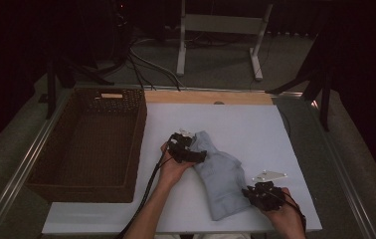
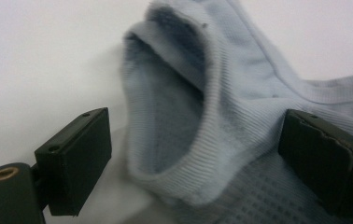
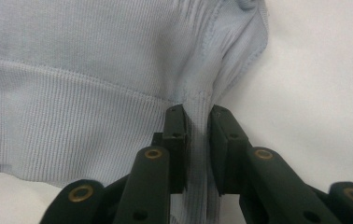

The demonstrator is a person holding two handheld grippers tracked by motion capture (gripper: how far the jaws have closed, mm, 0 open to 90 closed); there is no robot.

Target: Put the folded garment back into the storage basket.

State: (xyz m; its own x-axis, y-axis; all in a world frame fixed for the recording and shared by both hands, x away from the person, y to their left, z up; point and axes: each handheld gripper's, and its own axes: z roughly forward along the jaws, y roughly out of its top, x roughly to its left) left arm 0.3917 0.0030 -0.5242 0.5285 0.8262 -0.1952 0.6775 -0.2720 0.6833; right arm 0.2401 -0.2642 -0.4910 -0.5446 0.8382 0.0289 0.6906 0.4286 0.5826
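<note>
A light blue knitted garment (image 1: 222, 175) lies crumpled on the white table top (image 1: 255, 124). My left gripper (image 1: 199, 154) is at its upper end, held in a hand. In the left gripper view the left gripper (image 2: 198, 140) is open, its jaws wide apart on either side of a ribbed round opening of the garment (image 2: 221, 93). My right gripper (image 1: 249, 192) is at the garment's lower right corner. In the right gripper view the right gripper (image 3: 198, 116) is shut on a pinched fold of the garment's ribbed hem (image 3: 72, 70).
A dark wicker basket (image 1: 141, 129) stands on the left, against the white top's edge. A wooden strip (image 1: 211, 97) runs along the table's far edge. White frame legs (image 1: 181, 50) and cables lie on the floor beyond.
</note>
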